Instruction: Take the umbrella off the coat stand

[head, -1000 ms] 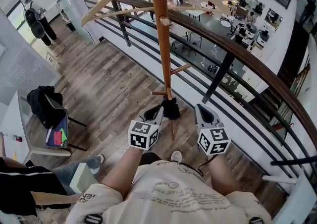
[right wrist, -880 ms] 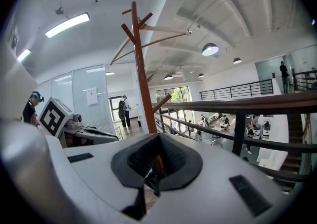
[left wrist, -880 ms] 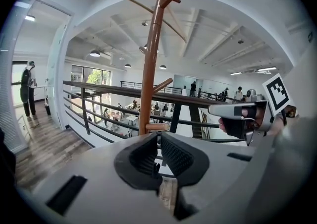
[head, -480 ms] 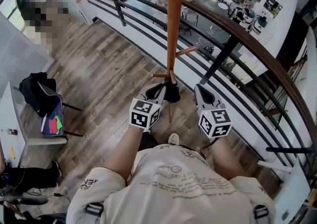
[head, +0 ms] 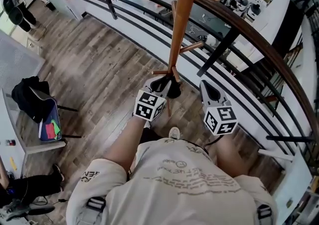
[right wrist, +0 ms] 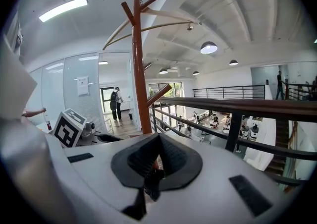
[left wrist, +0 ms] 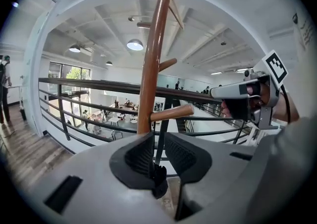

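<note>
Head view: The coat stand [head: 180, 25] is a brown wooden pole with short pegs, standing just inside a dark railing [head: 259, 45] on a wood-plank floor [head: 99, 69]. The umbrella [head: 173, 88] shows as a small black lump low on the pole, just under the lowest pegs. The left gripper [head: 160, 83] points at the pole, and its tips lie right beside the umbrella on its left. Contact cannot be confirmed from this angle. The right gripper [head: 208, 88] is held on the other side of the pole, apart from the umbrella, with its tips toward the railing.

Left gripper view: The left gripper [left wrist: 158, 141] looks up along the coat stand [left wrist: 151, 69]. The jaws stand slightly apart, leaving a narrow slot through which a railing [left wrist: 99, 85] post shows. A small dark piece sits low in the slot, but what it is cannot be told. No umbrella body is seen between the pads. The right gripper [left wrist: 247, 96] appears at the right edge, held in a hand.

Right gripper view: The right gripper [right wrist: 158, 141] has its jaws pressed together at the tips, with nothing identifiable clamped between them. The coat stand [right wrist: 137, 64] rises to the left of the jaws. The left gripper [right wrist: 69, 128] shows beside it by its marker cube. The railing [right wrist: 237, 106] runs off to the right.
</note>
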